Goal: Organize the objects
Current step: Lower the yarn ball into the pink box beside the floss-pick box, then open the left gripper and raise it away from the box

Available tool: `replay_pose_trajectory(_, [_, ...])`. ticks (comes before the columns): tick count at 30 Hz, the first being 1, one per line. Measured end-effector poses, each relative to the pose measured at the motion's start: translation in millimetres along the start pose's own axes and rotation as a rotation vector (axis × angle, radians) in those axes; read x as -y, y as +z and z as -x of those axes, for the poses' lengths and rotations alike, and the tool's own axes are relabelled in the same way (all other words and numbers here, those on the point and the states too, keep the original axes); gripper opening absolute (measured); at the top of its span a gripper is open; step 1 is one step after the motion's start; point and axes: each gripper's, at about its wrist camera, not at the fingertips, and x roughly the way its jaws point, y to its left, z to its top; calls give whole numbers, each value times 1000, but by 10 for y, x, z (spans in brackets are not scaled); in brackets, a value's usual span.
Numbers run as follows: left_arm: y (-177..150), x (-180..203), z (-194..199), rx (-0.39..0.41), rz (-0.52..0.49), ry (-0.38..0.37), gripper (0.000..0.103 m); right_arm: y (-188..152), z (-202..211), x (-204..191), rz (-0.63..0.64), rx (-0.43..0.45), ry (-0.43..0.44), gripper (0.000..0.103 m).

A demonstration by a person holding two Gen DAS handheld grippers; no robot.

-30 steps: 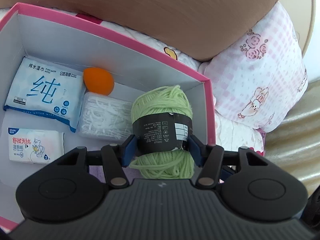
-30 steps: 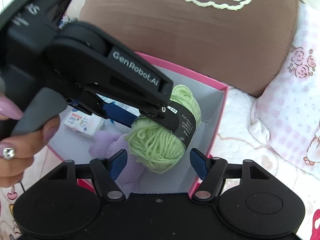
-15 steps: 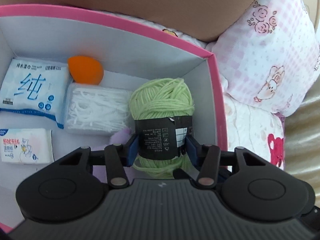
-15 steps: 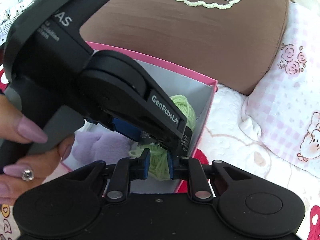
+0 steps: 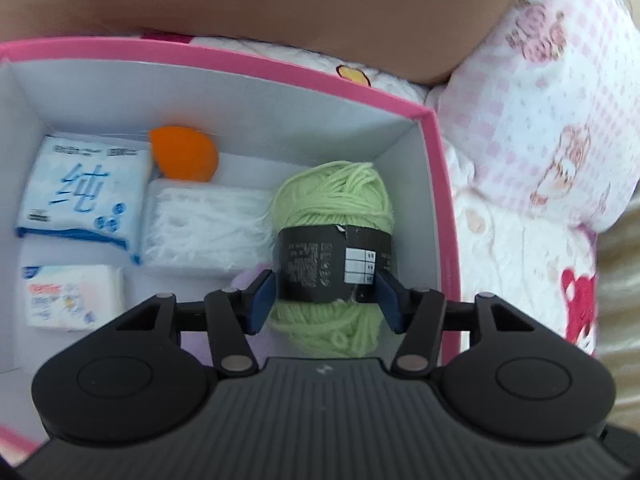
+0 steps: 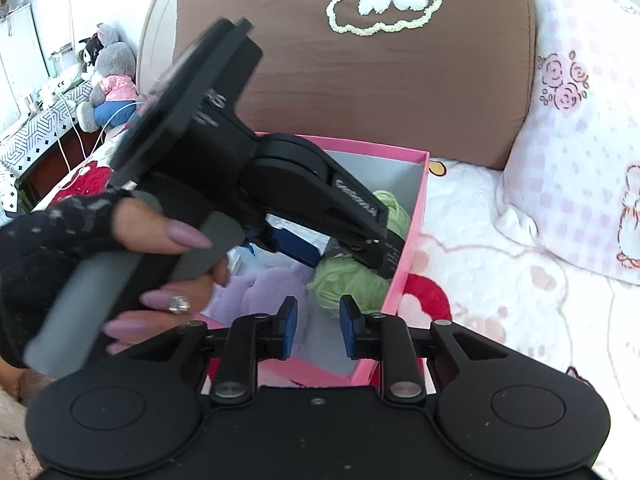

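Headboard cushion (image 6: 360, 92): brown, embroidered white cloud motif.
Pillow (image 6: 580, 152): pink-and-white check, rose print.
Bedsheet (image 6: 500, 280): white, pink heart pattern.
Side cabinet (image 6: 36, 136): plush toys (image 6: 106, 84) on top, daylight.

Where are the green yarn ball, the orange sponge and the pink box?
green yarn ball (image 5: 334, 196): left wrist view, on its upper strands.
orange sponge (image 5: 184, 157): left wrist view, on its rounded body.
pink box (image 5: 447, 216): left wrist view, on its right rim.
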Motion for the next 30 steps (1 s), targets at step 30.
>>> replay_pose_trajectory(30, [-982, 131, 1696, 106, -152, 162, 65, -34, 968, -153, -34, 71, -14, 51])
